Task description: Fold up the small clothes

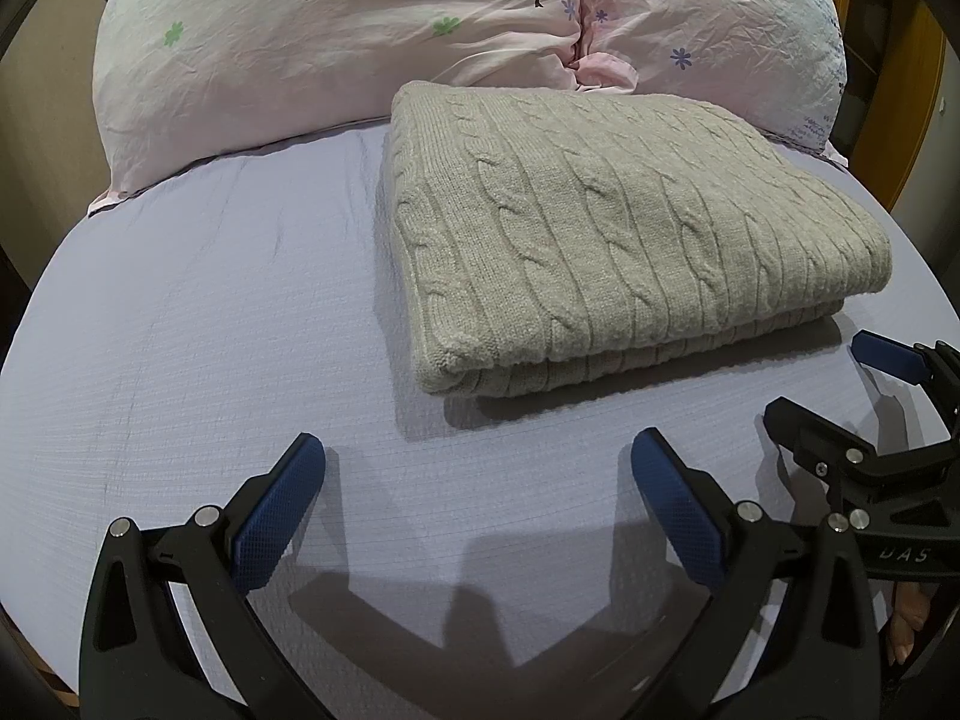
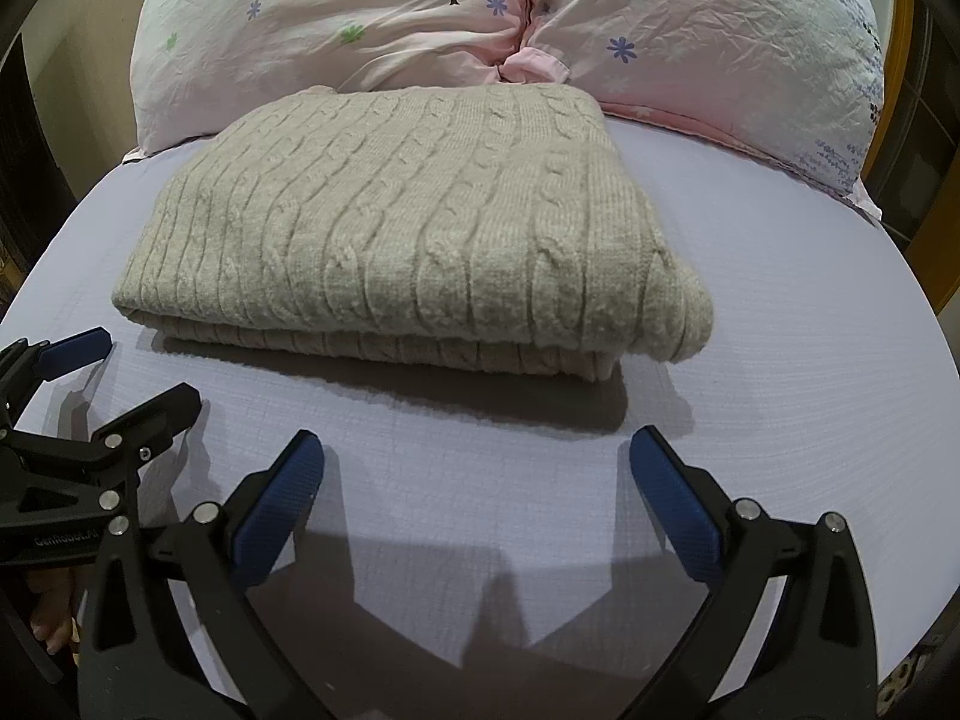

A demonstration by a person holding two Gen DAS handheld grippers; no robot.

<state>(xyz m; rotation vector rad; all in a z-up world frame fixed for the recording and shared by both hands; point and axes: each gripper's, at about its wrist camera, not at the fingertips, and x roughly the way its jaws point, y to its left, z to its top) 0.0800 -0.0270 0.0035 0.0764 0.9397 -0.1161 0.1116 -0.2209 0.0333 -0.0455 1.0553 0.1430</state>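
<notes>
So the beige cable-knit sweater [image 1: 624, 240] is sitting folded into a neat rectangle on the lavender bedsheet [image 1: 198, 360], its far edge up by the pink floral pillows [image 1: 336, 42], maybe just touching them. You can see stacked layers along the near edge, so I'd say the folding part is basically done for this piece.

My left gripper [image 1: 477, 468] is spread wide with nothing between the blue pads, hovering low over bare sheet just in front of the sweater's near left corner. My right gripper [image 2: 477, 468] is the same deal: wide apart, holding nothing, parked in front of the near right corner. They sit side by side, close enough that each shows up at the edge of the other's camera.

Why like that? My guess is both are clear of the fabric so the stack doesn't get dragged out of shape. Knit this thick is springy, so a snagged pad could pop the top layer open. If anything's left, it's maybe squaring that rounded right corner [image 2: 690, 324], or just calling it done
</notes>
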